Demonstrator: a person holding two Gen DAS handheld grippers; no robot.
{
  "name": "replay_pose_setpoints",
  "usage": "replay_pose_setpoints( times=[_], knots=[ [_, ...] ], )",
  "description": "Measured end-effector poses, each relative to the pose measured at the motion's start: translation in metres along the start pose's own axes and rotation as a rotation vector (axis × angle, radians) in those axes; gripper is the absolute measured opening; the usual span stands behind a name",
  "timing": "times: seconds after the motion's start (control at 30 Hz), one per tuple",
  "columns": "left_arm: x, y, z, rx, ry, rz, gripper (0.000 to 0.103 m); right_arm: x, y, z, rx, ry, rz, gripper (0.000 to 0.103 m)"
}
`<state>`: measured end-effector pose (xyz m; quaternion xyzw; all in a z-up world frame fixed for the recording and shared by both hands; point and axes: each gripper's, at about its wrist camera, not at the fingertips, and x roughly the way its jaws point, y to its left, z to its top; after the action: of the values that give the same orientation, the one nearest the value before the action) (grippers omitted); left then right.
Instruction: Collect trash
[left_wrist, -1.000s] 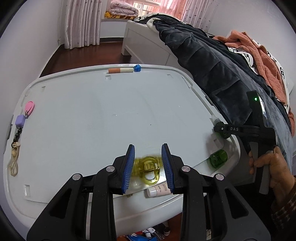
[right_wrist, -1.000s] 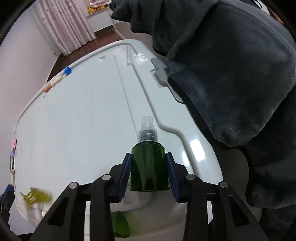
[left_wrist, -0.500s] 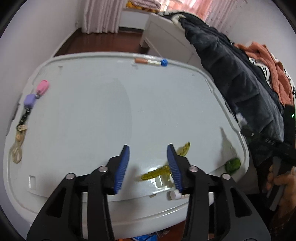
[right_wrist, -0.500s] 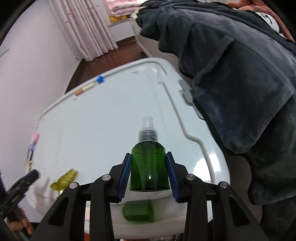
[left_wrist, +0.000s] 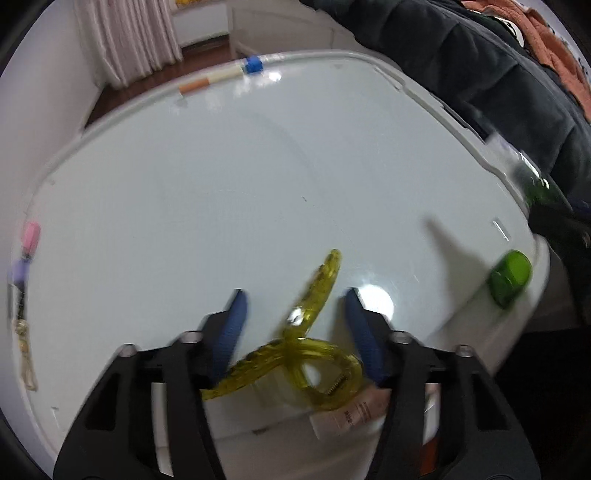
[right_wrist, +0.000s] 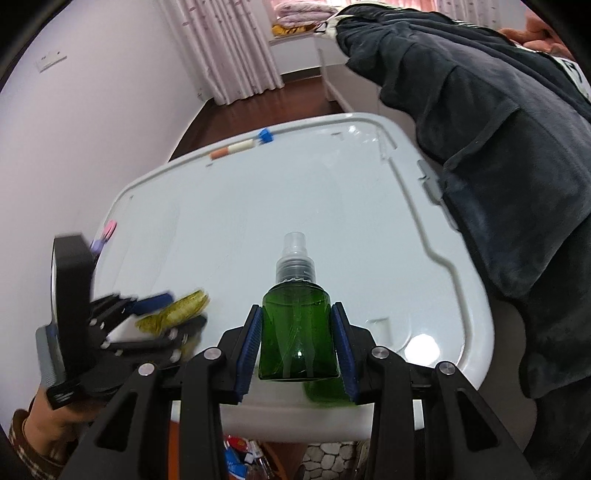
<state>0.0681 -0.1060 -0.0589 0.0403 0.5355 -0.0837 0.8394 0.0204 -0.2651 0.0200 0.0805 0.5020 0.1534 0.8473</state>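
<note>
A yellow translucent hair clip (left_wrist: 314, 306) lies on the white plastic lid (left_wrist: 221, 184) near its front edge. My left gripper (left_wrist: 294, 295) straddles the clip; its jaws are closing, and the blue pads (left_wrist: 231, 325) stand clear of it. My right gripper (right_wrist: 297, 310) is shut on a green spray bottle (right_wrist: 297, 339) with a clear nozzle, held upright above the lid's front right corner. In the right wrist view the left gripper (right_wrist: 173, 314) sits at lower left over the clip (right_wrist: 177, 310). A green cap (left_wrist: 511, 277) rests on the lid's right front corner.
A white tube (left_wrist: 351, 413) lies at the lid's front edge under the left gripper. An orange-and-white stick with a blue end (left_wrist: 221, 77) sits at the far rim, and a pink and purple keychain (left_wrist: 24, 258) at the left rim. A dark blanket (right_wrist: 498, 147) drapes along the right side.
The left jaws widened off the yellow clip, which dropped onto the lid; the gripper then sank around it. The right gripper rose with the green bottle.
</note>
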Motion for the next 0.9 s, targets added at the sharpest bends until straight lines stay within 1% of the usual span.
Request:
replay_pose_setpoints(
  times=[0.03,0.07,0.1,0.13,0.17,0.23,0.37,0.47,0.6,0.7,0.73,0.8,0.83,0.9],
  knots=[
    [-0.005,0.005,0.001,-0.038,-0.011,-0.013,0.035,-0.001,0.001,-0.003,-0.007,0.002,0.000,0.038],
    [-0.008,0.009,0.001,-0.066,-0.018,-0.014,0.033,-0.001,0.004,-0.004,-0.015,0.003,0.000,0.038],
    [-0.015,0.018,0.000,-0.107,-0.038,-0.031,0.012,-0.002,0.006,-0.007,-0.026,0.003,0.000,0.038],
    [-0.020,0.024,-0.001,-0.130,-0.049,-0.041,0.010,-0.003,0.007,-0.008,-0.030,0.003,0.003,0.038],
    [-0.029,0.034,-0.001,-0.169,-0.076,-0.051,0.009,-0.004,0.008,-0.009,-0.033,0.003,0.007,0.038],
    [-0.043,0.046,-0.005,-0.190,-0.106,-0.045,0.009,-0.007,0.010,-0.012,-0.040,-0.001,0.018,0.038],
    [-0.060,0.059,-0.020,-0.228,-0.122,-0.055,0.009,-0.009,0.016,-0.014,-0.047,-0.003,0.039,0.038],
    [-0.077,0.061,-0.025,-0.234,-0.146,-0.060,0.009,-0.012,0.023,-0.016,-0.058,-0.009,0.056,0.038],
    [-0.105,0.050,-0.039,-0.204,-0.167,-0.071,0.009,-0.027,0.040,-0.026,-0.095,-0.018,0.103,0.038],
    [-0.119,0.032,-0.067,-0.163,-0.138,-0.093,0.009,-0.036,0.053,-0.045,-0.139,0.002,0.140,0.038],
    [-0.122,0.026,-0.080,-0.152,-0.122,-0.101,0.009,-0.038,0.058,-0.057,-0.158,0.022,0.157,0.038],
    [-0.121,0.016,-0.102,-0.140,-0.086,-0.117,0.010,-0.035,0.068,-0.086,-0.188,0.083,0.191,0.038],
    [-0.117,0.008,-0.118,-0.139,-0.056,-0.133,0.010,-0.032,0.070,-0.097,-0.198,0.110,0.204,0.038],
    [-0.109,-0.001,-0.140,-0.144,-0.003,-0.154,0.010,-0.022,0.077,-0.131,-0.224,0.191,0.223,0.038]
  ],
)
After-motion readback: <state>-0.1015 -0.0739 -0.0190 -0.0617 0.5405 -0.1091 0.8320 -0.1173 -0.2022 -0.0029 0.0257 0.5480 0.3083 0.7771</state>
